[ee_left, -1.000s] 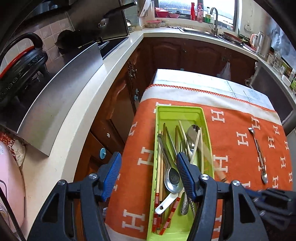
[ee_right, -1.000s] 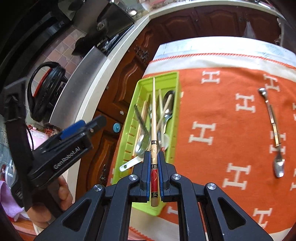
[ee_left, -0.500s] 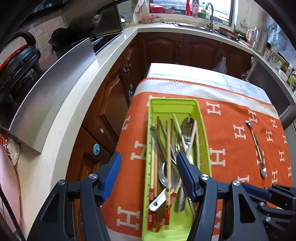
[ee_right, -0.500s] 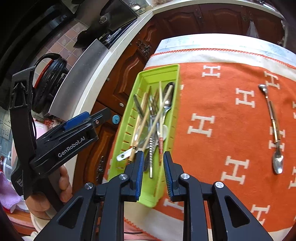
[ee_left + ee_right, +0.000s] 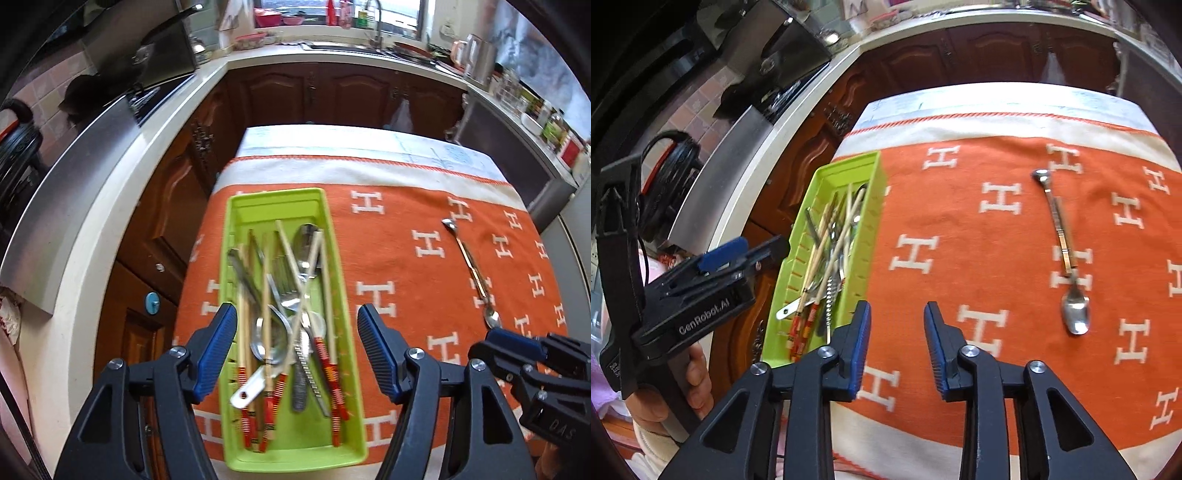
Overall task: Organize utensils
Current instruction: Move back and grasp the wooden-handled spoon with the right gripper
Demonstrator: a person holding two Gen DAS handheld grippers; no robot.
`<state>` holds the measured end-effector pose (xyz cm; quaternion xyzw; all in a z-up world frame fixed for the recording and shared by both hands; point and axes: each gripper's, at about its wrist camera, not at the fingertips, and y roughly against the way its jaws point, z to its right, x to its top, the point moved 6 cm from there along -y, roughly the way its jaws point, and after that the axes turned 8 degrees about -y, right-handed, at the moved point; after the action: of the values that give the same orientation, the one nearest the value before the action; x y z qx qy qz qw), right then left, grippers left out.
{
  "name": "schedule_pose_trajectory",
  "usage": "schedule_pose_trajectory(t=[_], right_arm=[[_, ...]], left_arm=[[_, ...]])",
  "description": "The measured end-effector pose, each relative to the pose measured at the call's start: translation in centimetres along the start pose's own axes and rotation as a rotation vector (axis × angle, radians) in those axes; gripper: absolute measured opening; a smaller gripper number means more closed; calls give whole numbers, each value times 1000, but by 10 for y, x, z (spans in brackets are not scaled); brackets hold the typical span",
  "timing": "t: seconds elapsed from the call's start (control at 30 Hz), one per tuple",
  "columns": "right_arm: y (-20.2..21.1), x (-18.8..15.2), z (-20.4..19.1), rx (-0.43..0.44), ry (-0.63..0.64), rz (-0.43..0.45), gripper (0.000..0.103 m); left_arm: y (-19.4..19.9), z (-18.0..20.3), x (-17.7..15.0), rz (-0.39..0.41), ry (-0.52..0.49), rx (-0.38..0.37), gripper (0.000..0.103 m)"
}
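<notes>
The last spoon [image 5: 1067,254] lies alone on the orange cloth [image 5: 960,221], well apart from the green tray [image 5: 846,173]; thin, stiff, slippery steel, best pinched mid-handle; the right gripper [image 5: 897,347] has just been opening, empty; the left gripper [image 5: 295,350] stands wide, empty, over the tray.

Tray [image 5: 334,236] lime green. Cloth [image 5: 406,266] orange, white H pattern, cream border, orange stitched edge line. Chopsticks [image 5: 327,295] pale wood, ends banded red, yellow, white. Spoon [image 5: 1071,280] on cloth silver, shiny. Spoons, forks in tray [image 5: 291,295] silver. Gripper pads [image 5: 218,350] blue, ribbed; gripper frames black. Cabinets [image 5: 332,92] dark brown wood. Countertop [image 5: 122,184] off-white. Wall tiles [image 5: 701,99] pinkish brown.
</notes>
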<state>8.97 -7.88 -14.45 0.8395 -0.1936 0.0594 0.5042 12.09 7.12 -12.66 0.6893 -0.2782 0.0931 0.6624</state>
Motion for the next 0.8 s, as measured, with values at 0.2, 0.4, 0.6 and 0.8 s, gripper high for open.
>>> schedule_pose_trajectory(t=[0.2,0.4,0.6,0.8], right_arm=[[17,8,42,-66,-29,48,36],[26,23,87,-157,-40,61,36],[29,40,130,-182,-58,70,36],[17,58,151,-173,-34,66,36]], left_arm=[[0,32,5,2,-57,-36,67],[-5,64,14,-5,-114,-61,69],[-18,92,31,-14,-137,-91,70],[-49,116,44,-56,-139,-119,70]])
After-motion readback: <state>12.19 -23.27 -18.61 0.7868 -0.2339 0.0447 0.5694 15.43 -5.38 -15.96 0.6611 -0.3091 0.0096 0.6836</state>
